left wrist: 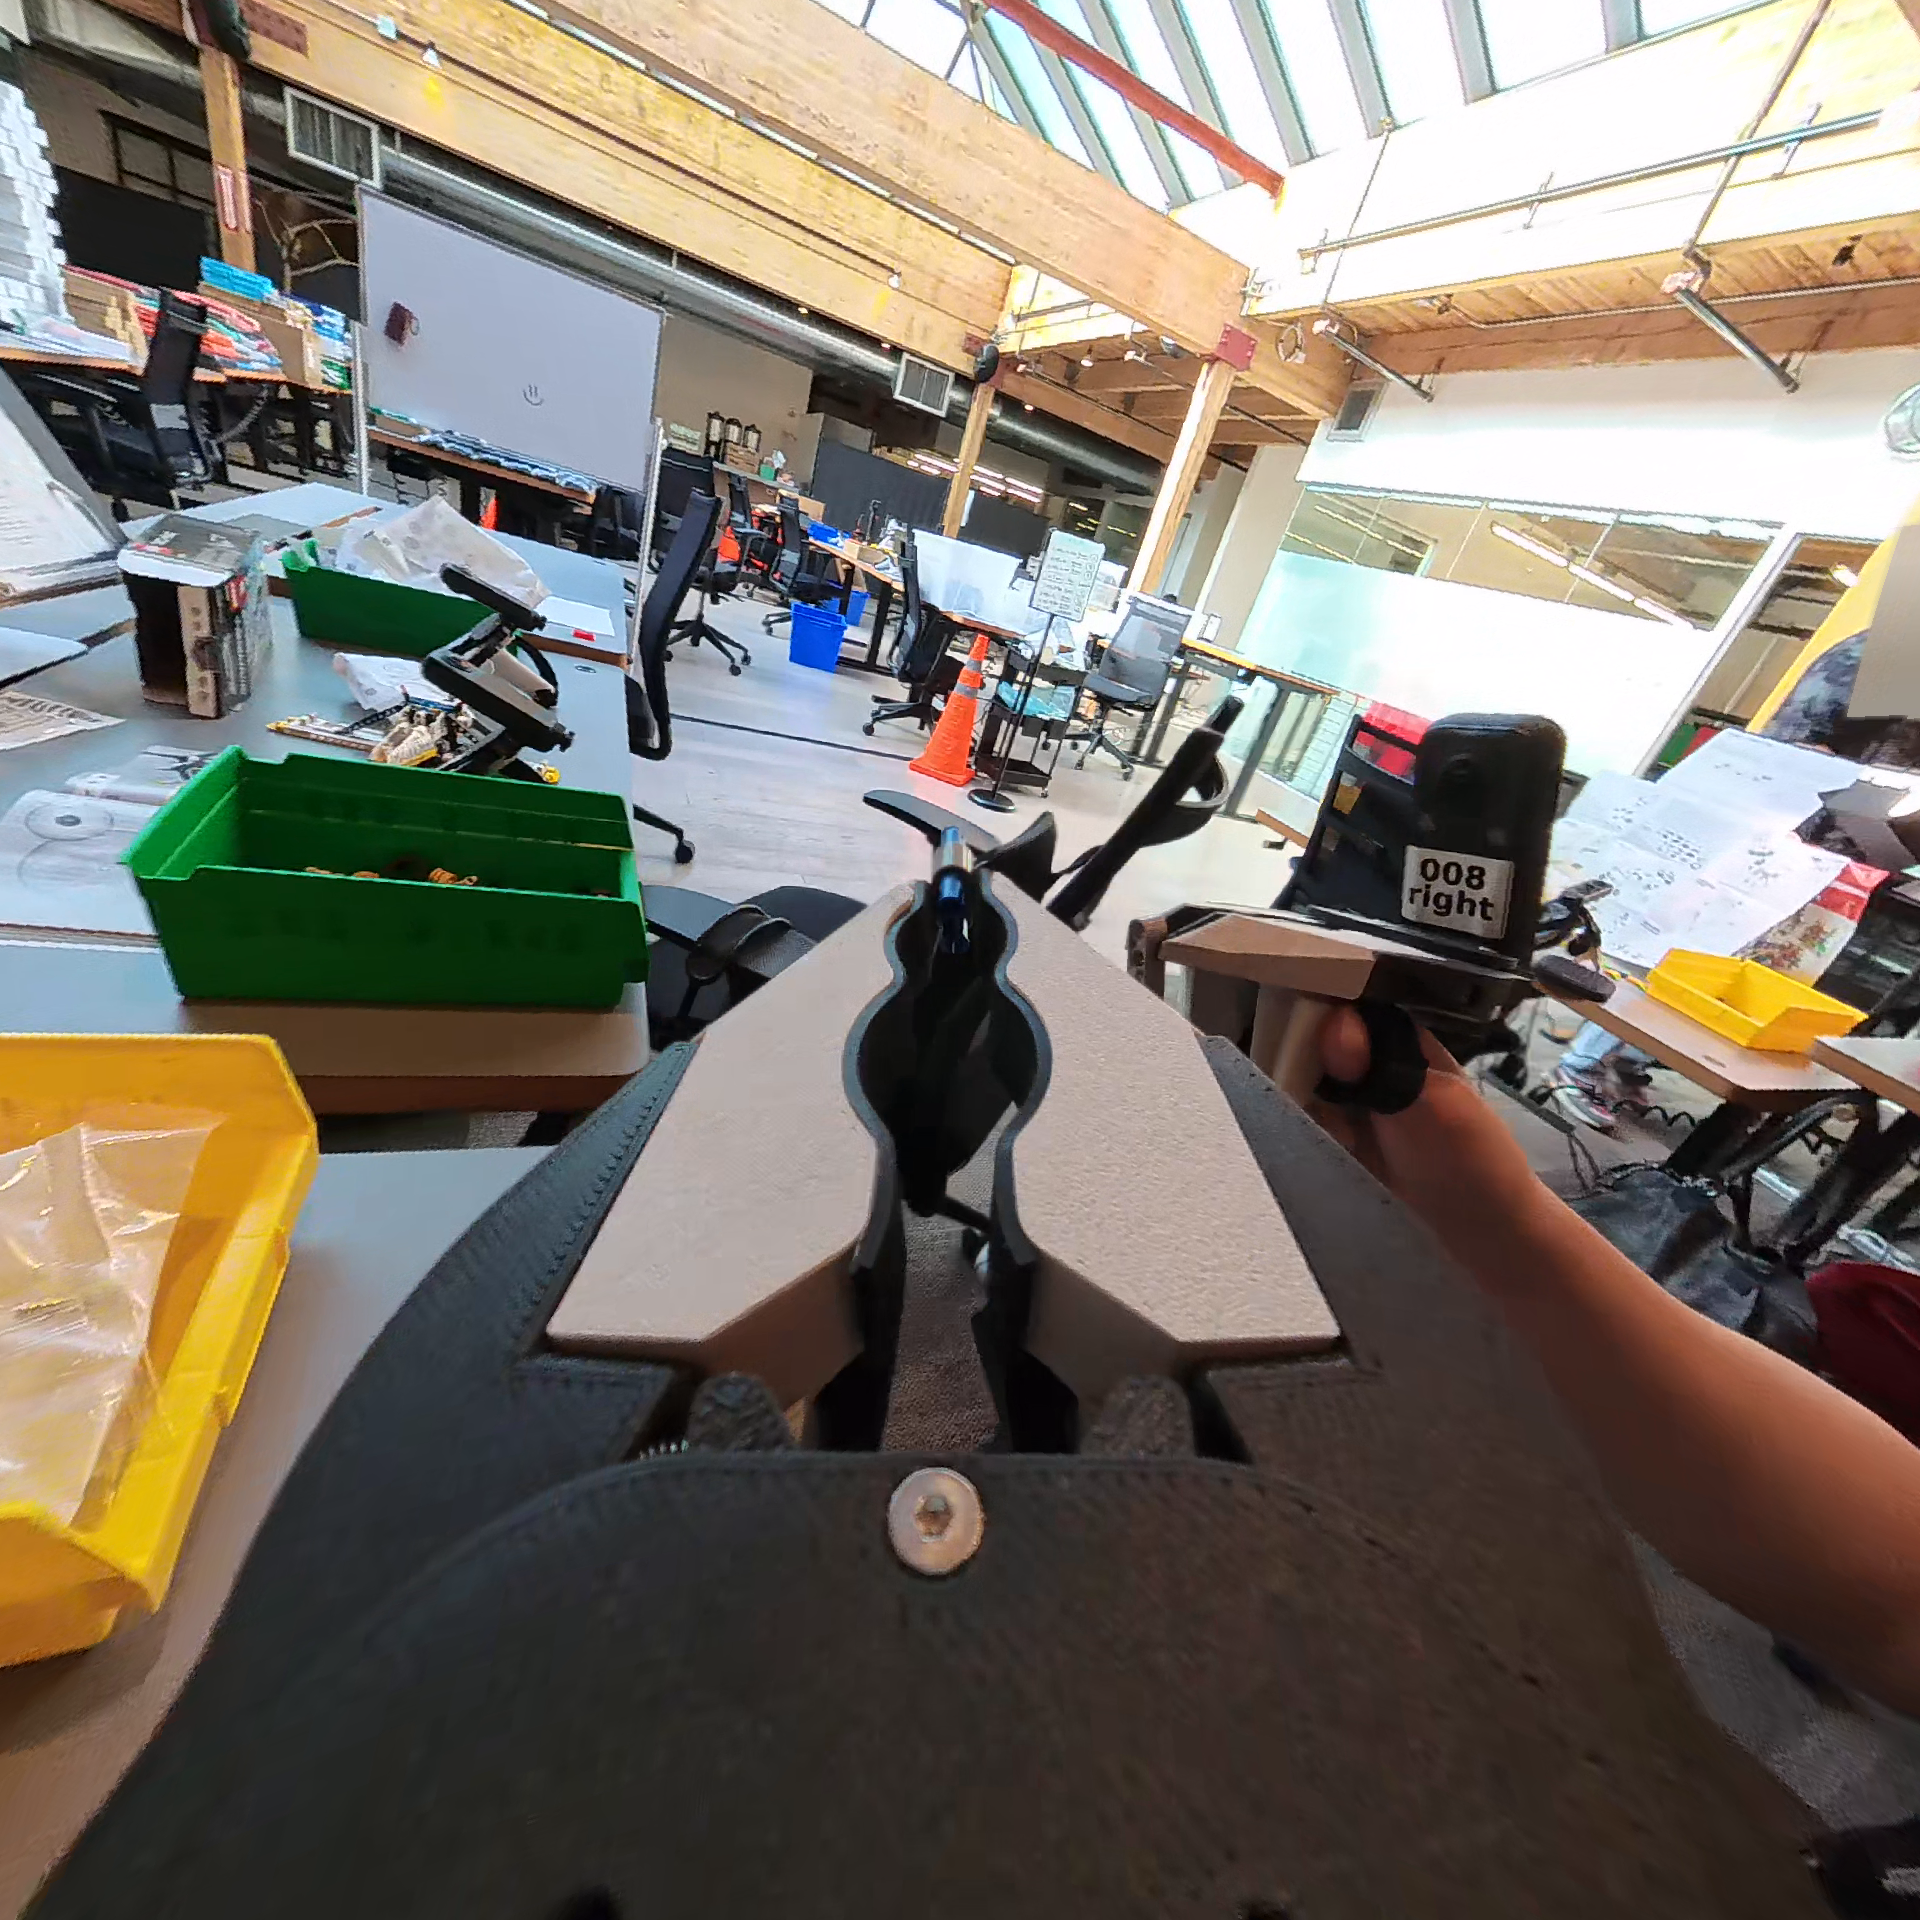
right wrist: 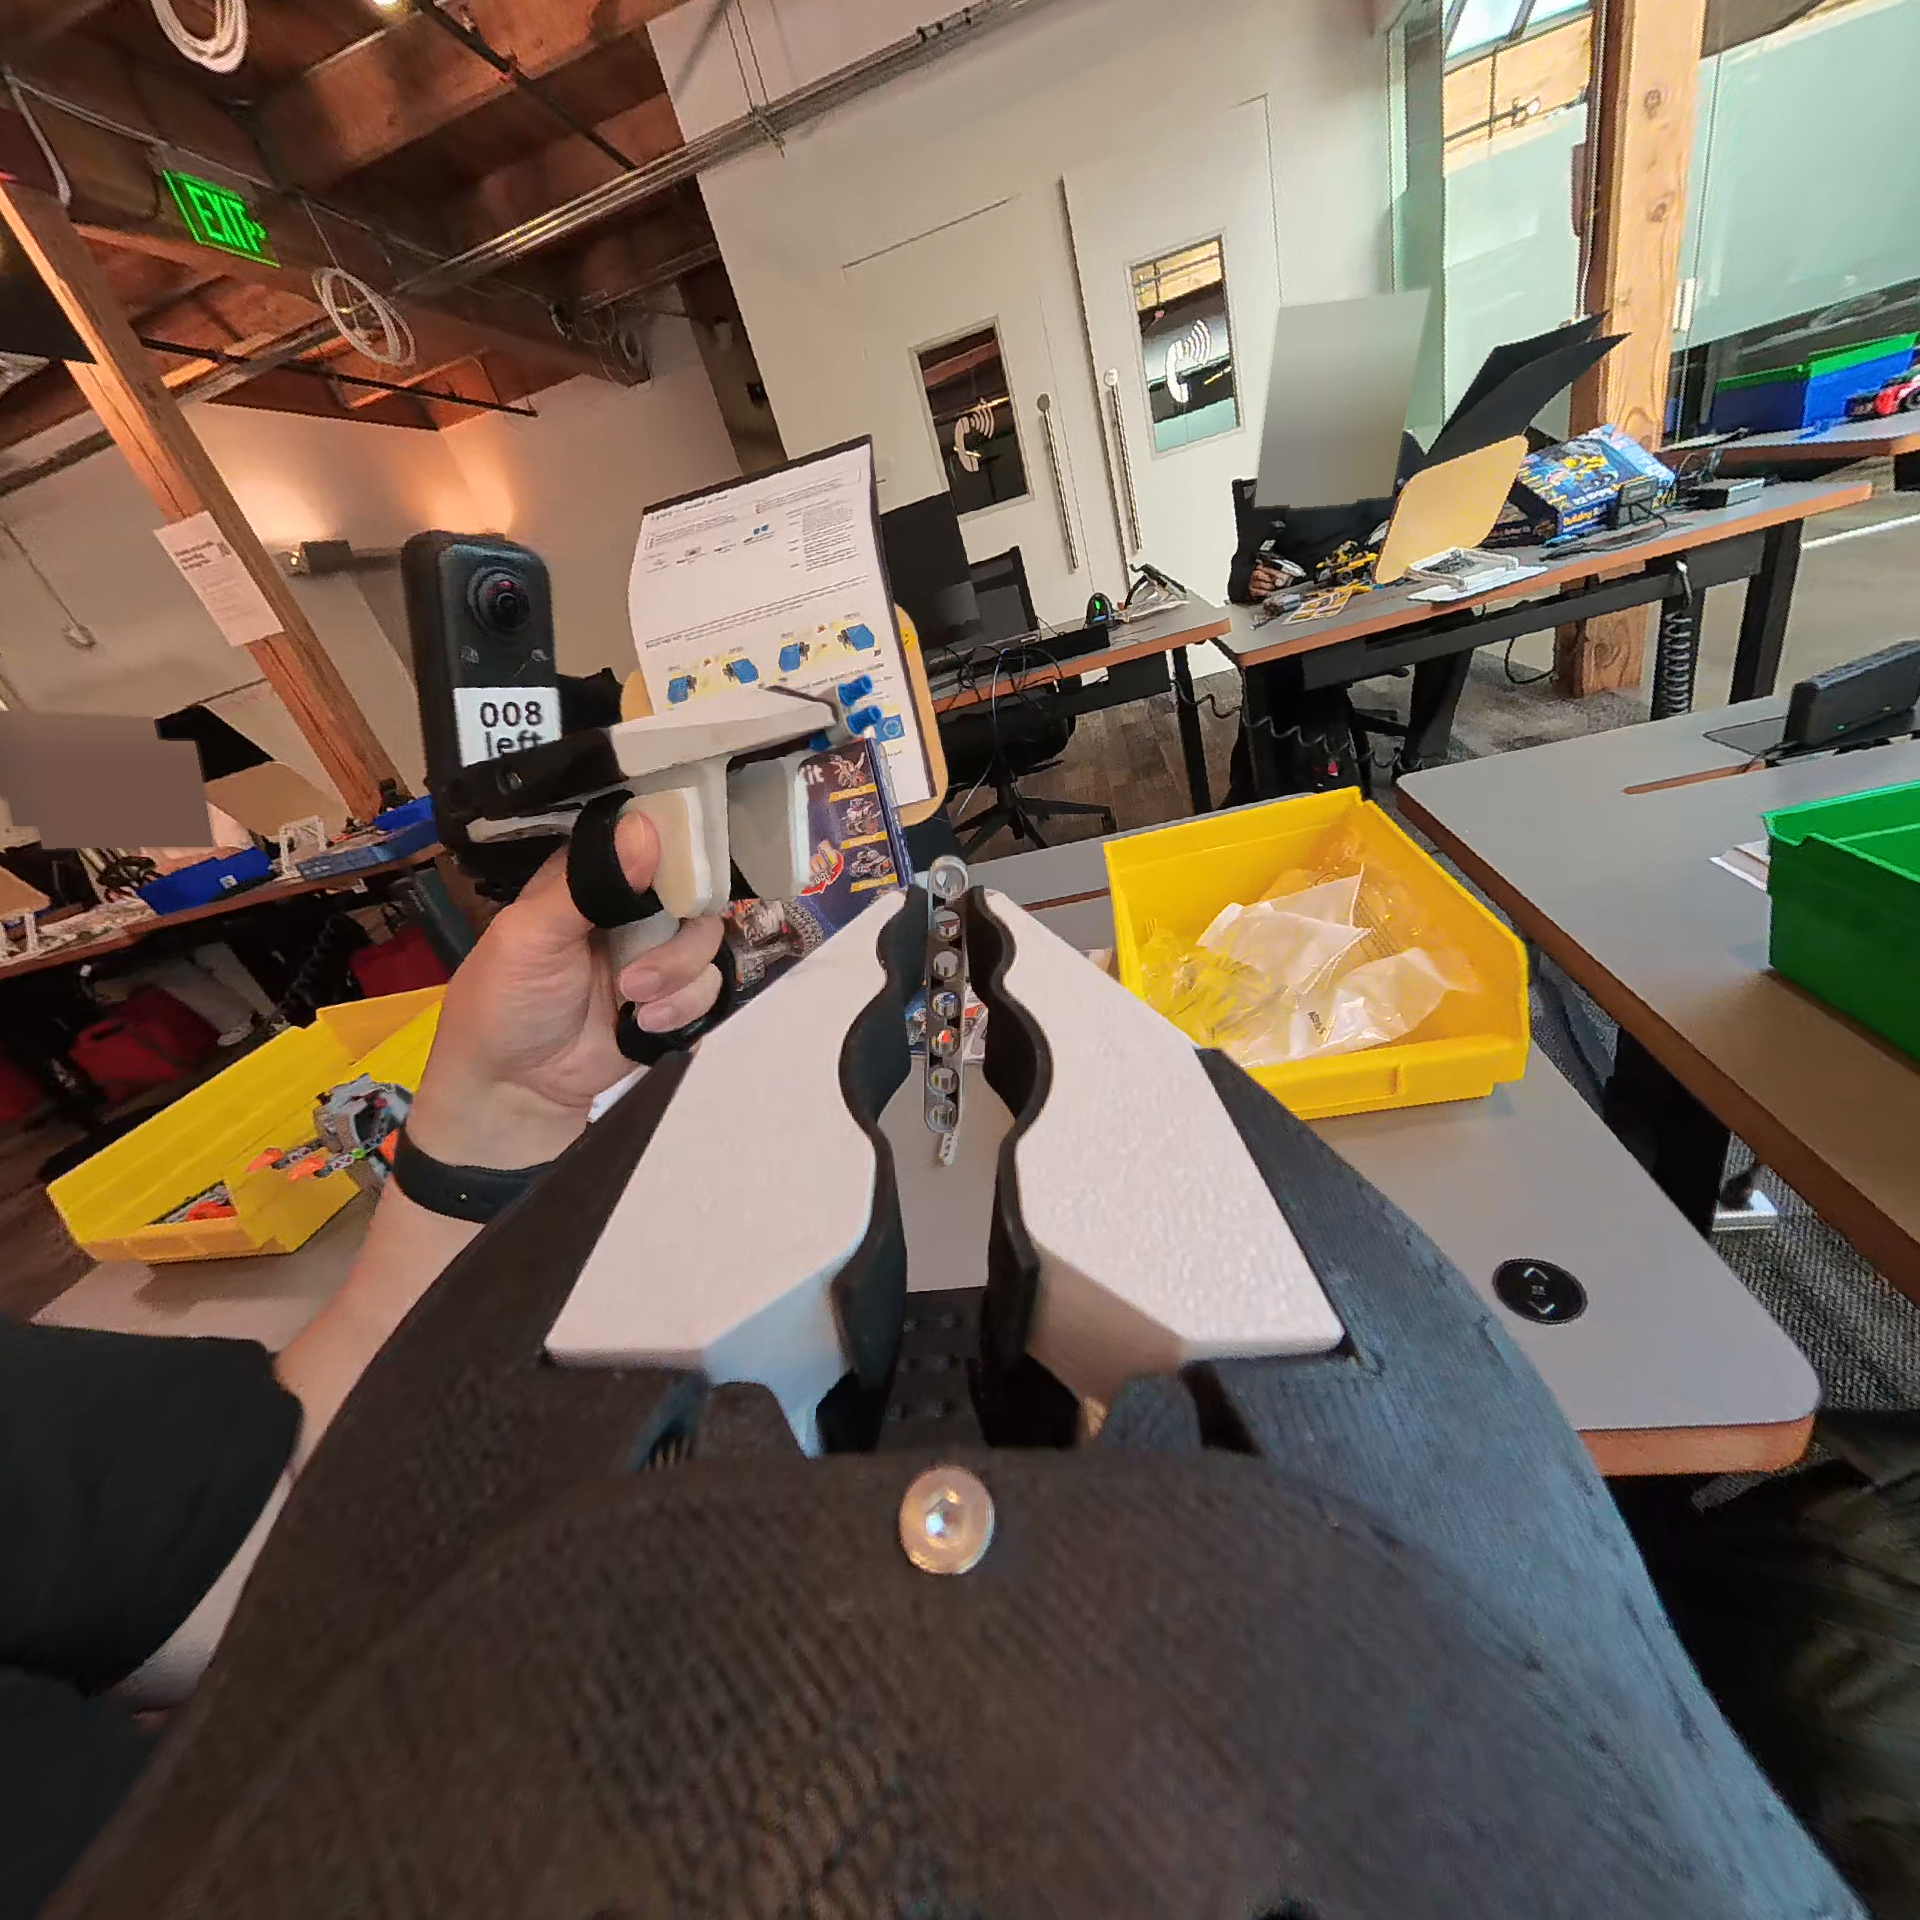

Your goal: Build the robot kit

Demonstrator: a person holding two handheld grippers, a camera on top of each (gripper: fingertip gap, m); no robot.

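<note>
Across the top of the left wrist view, heavy timber beams (left wrist: 831, 156) under a bright skylight (left wrist: 1351, 62), with a wooden post (left wrist: 1184, 468) at centre right. At upper left, a blank whiteboard (left wrist: 509, 353); lower down, grey desks (left wrist: 312, 675), black office chairs (left wrist: 665, 644) and an orange cone (left wrist: 951, 717) on pale floor (glass partitions at right). In the right wrist view, white walls (right wrist: 883, 208), two narrow-windowed doors (right wrist: 966, 416), a green lit sign (right wrist: 218, 218) at upper left.

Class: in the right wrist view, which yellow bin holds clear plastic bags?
The yellow bin on the right, beyond the right gripper; the left yellow bin holds a grey-and-orange model.
</note>
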